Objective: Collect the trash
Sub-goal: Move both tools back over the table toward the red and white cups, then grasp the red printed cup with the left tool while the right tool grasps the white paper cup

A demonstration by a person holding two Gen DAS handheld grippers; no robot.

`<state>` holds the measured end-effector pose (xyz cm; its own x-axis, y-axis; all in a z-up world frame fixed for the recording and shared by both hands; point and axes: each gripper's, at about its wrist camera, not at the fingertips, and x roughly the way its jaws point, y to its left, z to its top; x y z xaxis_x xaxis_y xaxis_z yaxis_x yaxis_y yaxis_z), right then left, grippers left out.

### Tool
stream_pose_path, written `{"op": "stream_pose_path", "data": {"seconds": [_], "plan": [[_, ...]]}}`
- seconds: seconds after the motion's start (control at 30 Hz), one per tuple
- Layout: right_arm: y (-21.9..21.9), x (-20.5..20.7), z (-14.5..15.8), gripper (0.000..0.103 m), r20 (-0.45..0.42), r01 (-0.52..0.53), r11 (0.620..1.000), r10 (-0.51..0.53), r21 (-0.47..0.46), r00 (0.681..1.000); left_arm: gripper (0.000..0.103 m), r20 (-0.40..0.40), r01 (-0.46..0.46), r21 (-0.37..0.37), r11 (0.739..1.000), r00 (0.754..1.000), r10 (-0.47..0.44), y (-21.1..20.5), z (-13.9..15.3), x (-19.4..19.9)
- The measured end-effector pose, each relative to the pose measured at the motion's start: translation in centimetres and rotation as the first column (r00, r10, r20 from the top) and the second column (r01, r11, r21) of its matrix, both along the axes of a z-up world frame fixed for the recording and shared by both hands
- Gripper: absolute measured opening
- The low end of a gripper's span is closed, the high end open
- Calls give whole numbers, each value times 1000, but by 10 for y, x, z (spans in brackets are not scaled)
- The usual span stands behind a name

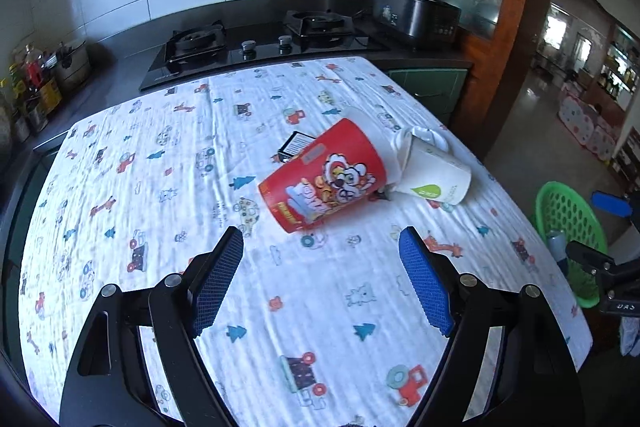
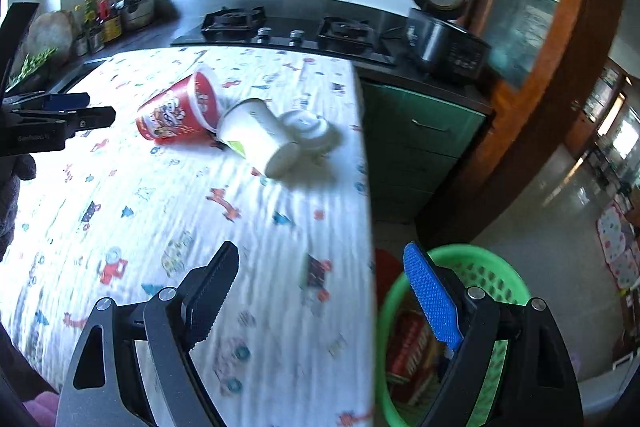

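Left wrist view: the left gripper (image 1: 321,241) hangs over the printed tablecloth (image 1: 160,187), its blue-padded fingers (image 1: 424,283) spread wide with nothing between them. Just beyond its tips a red instant-noodle cup (image 1: 320,175) lies on its side, rim touching a toppled white paper cup (image 1: 434,173); a small dark packet (image 1: 296,145) peeks out behind the red cup, toward the gas stove (image 1: 260,41). A green basket (image 1: 568,215) stands off the cloth's right edge. Right wrist view — somewhat blurred — the right gripper (image 2: 320,259) is also parted and empty, poised above the cloth's edge (image 2: 280,247) and the green basket (image 2: 480,267), which holds a red package (image 2: 412,347). Both cups (image 2: 176,115) (image 2: 256,135) lie well ahead of it.
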<state>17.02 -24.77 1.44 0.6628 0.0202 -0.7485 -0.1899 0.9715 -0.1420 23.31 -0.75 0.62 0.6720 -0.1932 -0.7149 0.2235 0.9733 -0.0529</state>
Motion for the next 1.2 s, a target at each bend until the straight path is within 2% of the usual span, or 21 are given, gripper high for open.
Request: {"op": "stream_pose_path", "data": {"seconds": [0.23,0.57,0.7,0.97,1.2], "plan": [[32,48,-12,82,-28,-104,994,103,-18,994,79,-14,23,16,1000,1000,-23,17,-8,17],[66,109,-34,84,-73,-221,971,215,-88,974,80,-47,171,105,980,985,-167,16,-30,46],[73,132,-47,84,-106,-237,965,225,-115,969,86,-44,240,128,962,971,-236,10,-31,57],[85,161,-70,84,-159,-284,947,261,-149,952,87,-46,366,158,917,931,-363,-4,-35,80],[88,176,-82,82,-182,-302,938,271,-170,945,89,-42,435,145,889,900,-433,-15,-36,96]]}}
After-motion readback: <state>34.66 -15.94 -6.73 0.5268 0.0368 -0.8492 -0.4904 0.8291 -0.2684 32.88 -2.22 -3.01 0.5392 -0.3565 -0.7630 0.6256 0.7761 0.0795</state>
